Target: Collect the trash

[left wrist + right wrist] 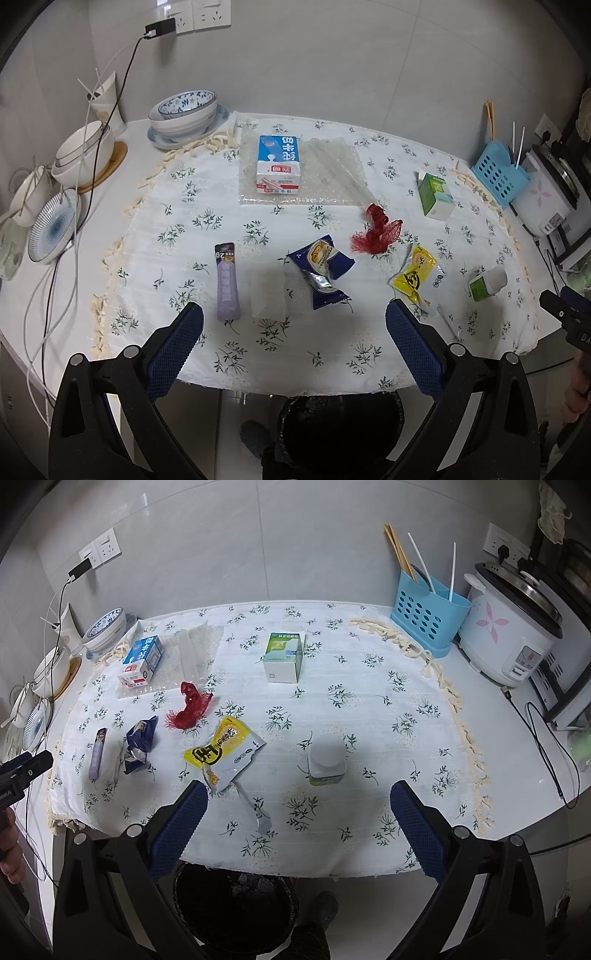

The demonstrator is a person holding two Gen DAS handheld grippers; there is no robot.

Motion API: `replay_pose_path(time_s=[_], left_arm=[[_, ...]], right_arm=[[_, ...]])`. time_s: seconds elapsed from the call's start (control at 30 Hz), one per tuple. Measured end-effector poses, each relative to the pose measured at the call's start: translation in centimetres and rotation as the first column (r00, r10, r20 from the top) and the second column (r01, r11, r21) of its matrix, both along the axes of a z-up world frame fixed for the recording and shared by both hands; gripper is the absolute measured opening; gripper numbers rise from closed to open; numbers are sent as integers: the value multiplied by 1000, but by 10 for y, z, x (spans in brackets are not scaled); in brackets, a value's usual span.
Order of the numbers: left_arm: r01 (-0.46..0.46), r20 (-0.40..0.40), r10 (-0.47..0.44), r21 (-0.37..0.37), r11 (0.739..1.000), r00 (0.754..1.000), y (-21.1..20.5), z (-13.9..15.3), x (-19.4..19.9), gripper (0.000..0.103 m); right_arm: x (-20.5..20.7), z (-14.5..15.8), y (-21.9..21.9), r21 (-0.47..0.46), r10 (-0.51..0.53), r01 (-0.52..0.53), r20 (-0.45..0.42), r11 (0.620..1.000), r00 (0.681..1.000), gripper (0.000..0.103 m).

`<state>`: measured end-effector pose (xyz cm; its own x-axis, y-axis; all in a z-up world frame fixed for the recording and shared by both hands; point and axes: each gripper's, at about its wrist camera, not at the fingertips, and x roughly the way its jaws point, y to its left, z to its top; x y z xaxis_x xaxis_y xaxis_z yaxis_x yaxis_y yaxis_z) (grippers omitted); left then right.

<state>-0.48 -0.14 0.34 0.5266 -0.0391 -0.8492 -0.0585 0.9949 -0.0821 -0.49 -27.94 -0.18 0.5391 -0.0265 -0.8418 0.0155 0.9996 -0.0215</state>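
Trash lies spread on the flowered tablecloth point(207, 206): a purple sachet point(228, 286), a white tissue point(267, 295), a dark blue wrapper point(321, 271), a red net point(376, 230), a yellow packet point(415, 275), a small white-green bottle point(487, 282), a green box point(436, 197) and a blue milk carton point(277, 164) on clear bubble wrap point(332, 166). My left gripper point(295, 321) is open and empty above the table's near edge. My right gripper point(299, 801) is open and empty, just short of the bottle point(327, 760) and the yellow packet point(223, 755). A black-lined bin point(236, 904) stands under the table edge.
Bowls and plates point(183, 114) stand at the left with charger cables point(122, 85). A blue utensil holder point(428, 624) and a rice cooker point(513, 627) stand at the right. A torn clear strip point(255, 808) lies near the front edge.
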Motion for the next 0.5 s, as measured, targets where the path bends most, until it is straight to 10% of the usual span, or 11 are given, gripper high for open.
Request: replay_pose_path(time_s=[0.5], left_arm=[[7,-7,-7,-20,1000,1000,0,-2,-2,96]], right_arm=[[-1,0,-2,7,-4,4,-2,1000,1000,95]])
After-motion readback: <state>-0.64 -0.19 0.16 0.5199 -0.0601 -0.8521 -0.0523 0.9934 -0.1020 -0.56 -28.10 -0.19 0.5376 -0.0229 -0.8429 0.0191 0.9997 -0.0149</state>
